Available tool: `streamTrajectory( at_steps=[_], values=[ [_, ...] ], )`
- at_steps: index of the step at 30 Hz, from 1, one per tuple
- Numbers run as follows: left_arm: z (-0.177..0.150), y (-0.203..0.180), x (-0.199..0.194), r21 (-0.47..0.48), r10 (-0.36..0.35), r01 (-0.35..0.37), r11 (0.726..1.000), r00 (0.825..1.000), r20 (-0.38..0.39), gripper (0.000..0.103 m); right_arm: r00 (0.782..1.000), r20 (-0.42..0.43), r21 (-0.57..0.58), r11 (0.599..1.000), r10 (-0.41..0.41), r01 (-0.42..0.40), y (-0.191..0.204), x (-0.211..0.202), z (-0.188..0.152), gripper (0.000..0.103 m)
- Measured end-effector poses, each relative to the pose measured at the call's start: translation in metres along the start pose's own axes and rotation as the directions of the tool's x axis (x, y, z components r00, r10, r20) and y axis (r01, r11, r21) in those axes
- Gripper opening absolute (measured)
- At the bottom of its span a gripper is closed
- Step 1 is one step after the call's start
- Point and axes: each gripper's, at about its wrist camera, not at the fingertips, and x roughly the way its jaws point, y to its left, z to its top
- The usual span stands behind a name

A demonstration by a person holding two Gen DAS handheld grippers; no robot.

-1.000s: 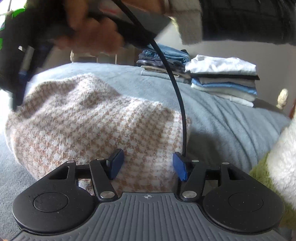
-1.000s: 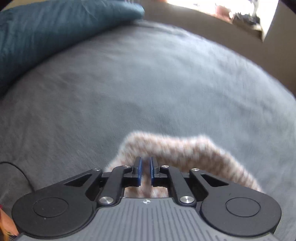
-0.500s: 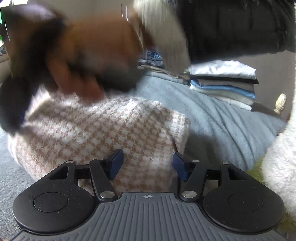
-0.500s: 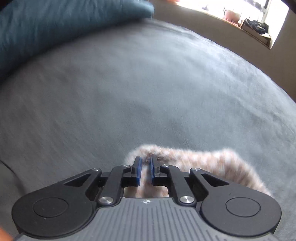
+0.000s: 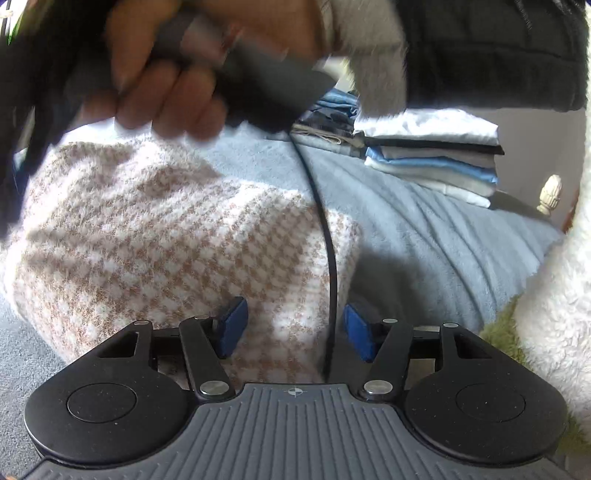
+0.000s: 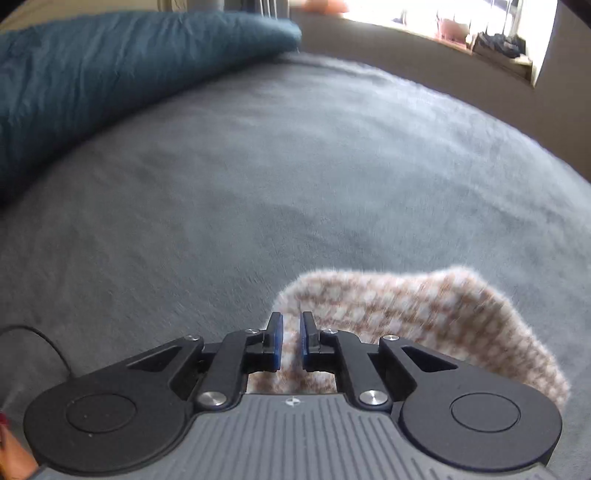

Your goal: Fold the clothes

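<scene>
While the left tool (image 5: 291,328) sits low over the bed (image 5: 424,236), its blue pads (image 5: 232,326) stand wide apart and grip nothing. A fuzzy garment in a tan-and-white check (image 5: 155,251) lies bunched on the grey-blue bed cover, filling the view from nine o'clock to the centre, and a fold of it runs under the gap between the pads. A thin black cable (image 5: 325,236) hangs down in front of the garment and ends near the right-hand pad. At twelve o'clock the person's right hand (image 5: 173,88), blurred, is wrapped round a dark handle above the garment. Toward two o'clock two piles of folded clothes (image 5: 428,155) rest on the far part of the bed. At three o'clock a white fleecy mass with a green edge (image 5: 546,295) crowds the frame; what it is cannot be told.

From the right wrist, the right tool (image 6: 291,341) has its pads nearly together, clamped on an edge of the checked garment (image 6: 406,306), which spreads out toward four o'clock over the bed cover. A teal pillow (image 6: 110,74) lies at ten o'clock, and a bright window sill (image 6: 461,33) shows at one o'clock.
</scene>
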Motion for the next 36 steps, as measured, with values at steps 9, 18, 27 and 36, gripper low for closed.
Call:
streamTrajectory(
  at_steps=[9,18,27,36],
  values=[
    [0.006,0.001,0.0,-0.02,0.008,-0.008,1.0,1.0,-0.013,0.057,1.0,0.0,0.044,0.999,0.014,-0.014,-0.011,-0.009,-0.026,0.009],
    [0.017,-0.001,-0.011,-0.032,0.044,-0.045,0.998,0.999,-0.027,0.056,1.0,0.001,0.025,0.999,0.031,-0.031,-0.016,-0.021,-0.056,0.009],
    [0.035,0.021,-0.03,-0.14,0.154,-0.153,0.978,0.988,-0.004,0.057,0.998,-0.051,0.172,0.984,-0.04,0.048,-0.058,-0.034,-0.109,0.009],
    [0.033,0.035,-0.015,-0.146,0.312,-0.322,0.936,0.946,-0.085,0.06,0.991,-0.025,0.255,0.958,-0.128,0.131,-0.059,-0.037,-0.135,0.009]
  ],
)
